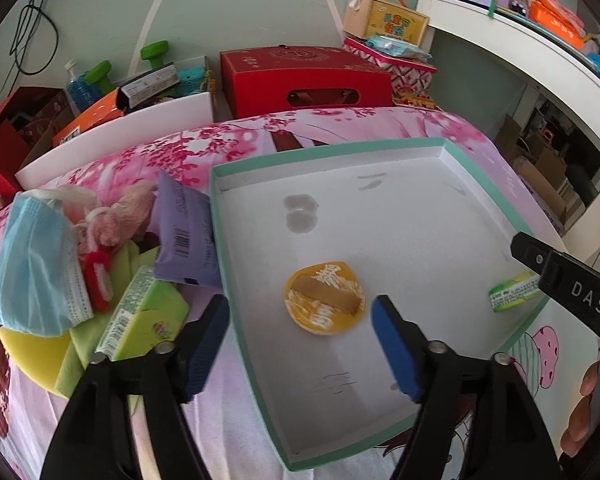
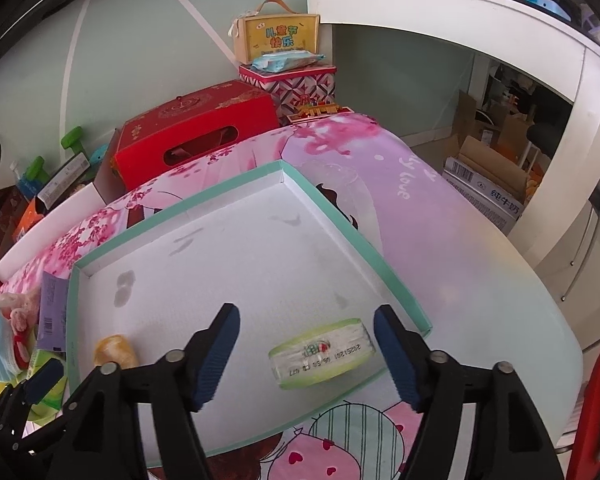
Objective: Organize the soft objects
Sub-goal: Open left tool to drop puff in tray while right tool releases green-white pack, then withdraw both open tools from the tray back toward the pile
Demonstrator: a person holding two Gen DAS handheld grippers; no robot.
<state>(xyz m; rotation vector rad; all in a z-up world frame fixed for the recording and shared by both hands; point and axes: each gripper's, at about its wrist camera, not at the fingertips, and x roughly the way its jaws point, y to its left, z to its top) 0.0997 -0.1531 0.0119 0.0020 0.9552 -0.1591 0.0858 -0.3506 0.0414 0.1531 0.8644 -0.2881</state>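
Mid-sorting, by the look of it: yellow pouch (image 1: 323, 298) and green tissue pack (image 2: 322, 353) lying in the tray (image 1: 380, 146), more soft items (image 1: 100, 264) heaped just left of it. Both left gripper (image 1: 300, 344) and right gripper (image 2: 306, 354) spread wide, holding nothing. Next, probably: swing left and close on a piece from the heap.

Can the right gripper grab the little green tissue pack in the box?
Probably yes: the right gripper is open, the green tissue pack lies between its fingers in the box, nothing blocking.
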